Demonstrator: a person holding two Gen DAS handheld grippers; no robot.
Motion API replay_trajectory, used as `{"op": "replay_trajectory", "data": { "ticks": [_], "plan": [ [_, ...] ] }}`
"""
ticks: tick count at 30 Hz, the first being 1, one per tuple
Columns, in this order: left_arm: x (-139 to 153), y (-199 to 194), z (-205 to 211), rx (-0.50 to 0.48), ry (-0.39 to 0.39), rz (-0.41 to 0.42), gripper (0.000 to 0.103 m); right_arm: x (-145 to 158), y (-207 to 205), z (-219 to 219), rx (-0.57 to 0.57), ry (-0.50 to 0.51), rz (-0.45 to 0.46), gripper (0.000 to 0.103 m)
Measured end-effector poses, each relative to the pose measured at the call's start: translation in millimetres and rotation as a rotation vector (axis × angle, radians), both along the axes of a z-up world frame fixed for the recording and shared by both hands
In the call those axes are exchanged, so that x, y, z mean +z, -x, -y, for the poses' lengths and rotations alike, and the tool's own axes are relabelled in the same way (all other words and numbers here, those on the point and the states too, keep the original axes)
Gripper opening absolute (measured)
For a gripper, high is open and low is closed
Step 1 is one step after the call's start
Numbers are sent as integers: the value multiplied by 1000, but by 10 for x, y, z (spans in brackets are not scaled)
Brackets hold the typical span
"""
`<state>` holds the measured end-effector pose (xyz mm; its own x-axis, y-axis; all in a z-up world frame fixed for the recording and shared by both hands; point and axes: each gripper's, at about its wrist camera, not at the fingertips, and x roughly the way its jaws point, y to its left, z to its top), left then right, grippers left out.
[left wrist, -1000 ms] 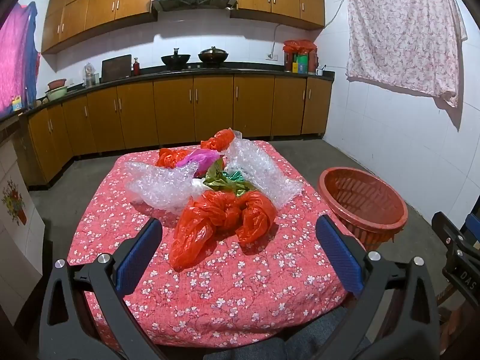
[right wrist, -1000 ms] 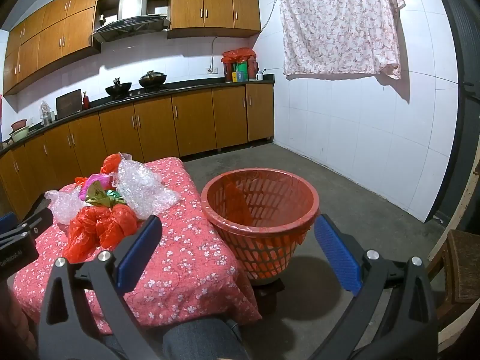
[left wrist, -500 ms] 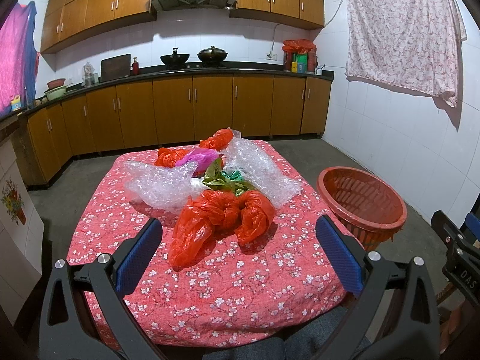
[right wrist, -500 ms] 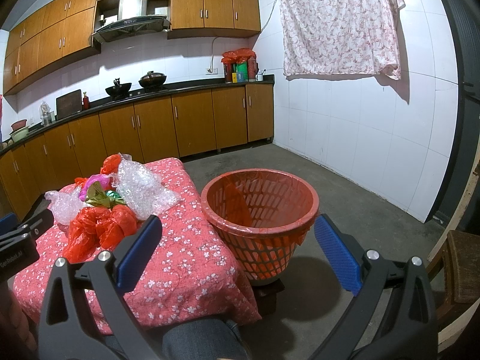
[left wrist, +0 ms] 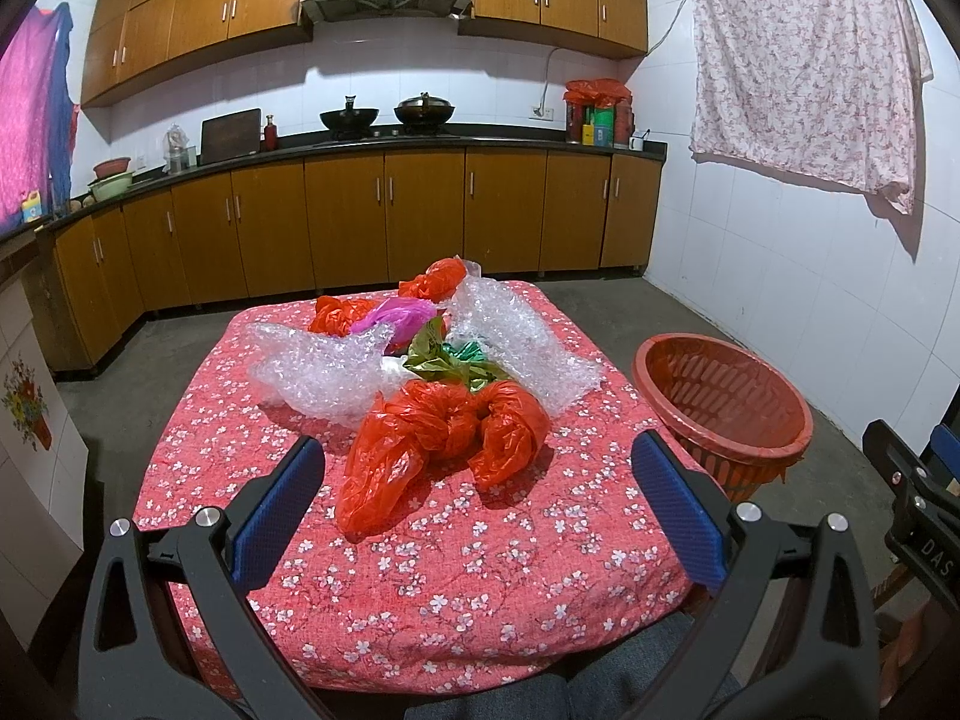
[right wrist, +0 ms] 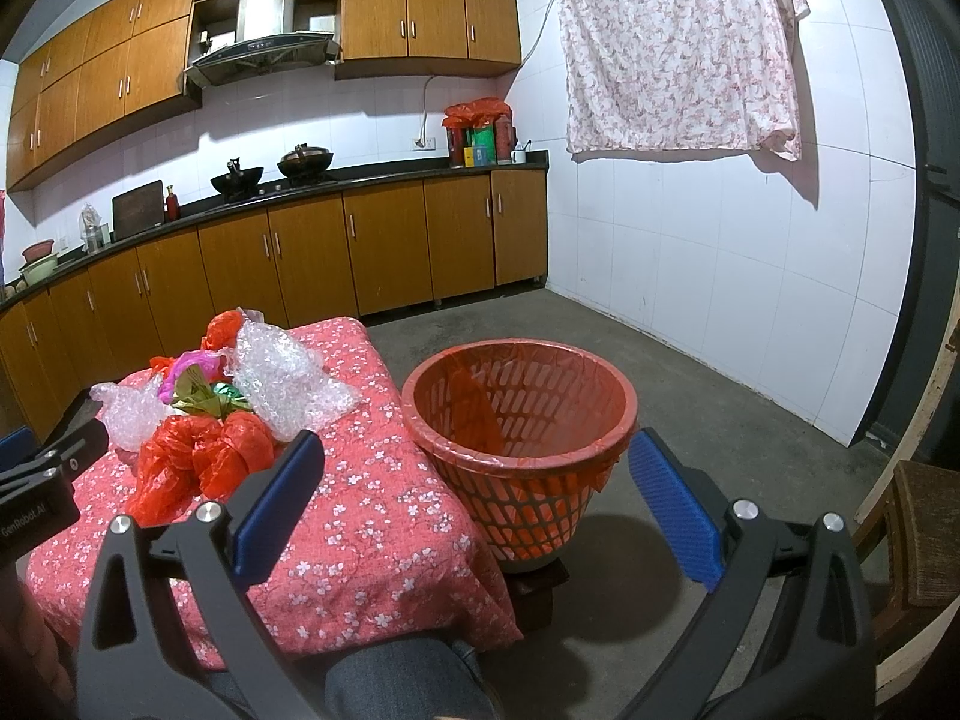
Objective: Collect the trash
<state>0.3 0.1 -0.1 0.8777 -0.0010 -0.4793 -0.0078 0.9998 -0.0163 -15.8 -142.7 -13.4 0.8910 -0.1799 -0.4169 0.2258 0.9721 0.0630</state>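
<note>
A pile of trash lies on the red floral tablecloth (left wrist: pixel 456 546): a knotted red plastic bag (left wrist: pixel 438 438) nearest, bubble wrap (left wrist: pixel 330 369) left and right, a green wrapper (left wrist: pixel 450 363), a pink bag (left wrist: pixel 399 318) and more red bags behind. An orange basket (left wrist: pixel 723 399) stands on the floor right of the table; it is empty in the right wrist view (right wrist: pixel 522 414). My left gripper (left wrist: pixel 477 504) is open and empty, short of the red bag. My right gripper (right wrist: pixel 474 501) is open and empty, in front of the basket.
Kitchen cabinets and a counter (left wrist: pixel 384 144) with pots run along the far wall. A floral cloth (right wrist: pixel 678 48) hangs on the right wall. A wooden chair (right wrist: pixel 918 534) is at the right. The person's knee (right wrist: pixel 396 684) is below the grippers.
Almost nothing has changed. Both grippers stay open and nearly still, and the trash has not moved.
</note>
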Motion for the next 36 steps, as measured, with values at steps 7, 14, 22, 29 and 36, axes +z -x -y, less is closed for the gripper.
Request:
{"op": "replay_trajectory", "data": {
  "ticks": [7, 14, 22, 29, 36],
  "plan": [
    [0, 0, 0, 0, 0, 0, 101, -1, 1, 0, 0, 0, 1, 99],
    [-9, 19, -26, -1, 1, -1, 101, 1, 1, -3, 0, 0, 1, 99],
    [-20, 45, -59, -4, -1, -1, 101, 4, 5, 0, 0, 0, 1, 99],
    [-30, 68, -88, -3, -1, -1, 101, 6, 10, 4, 0, 0, 2, 99],
    [-40, 90, -118, -4, -1, -1, 101, 7, 13, 7, -1, 0, 2, 99]
  ]
}}
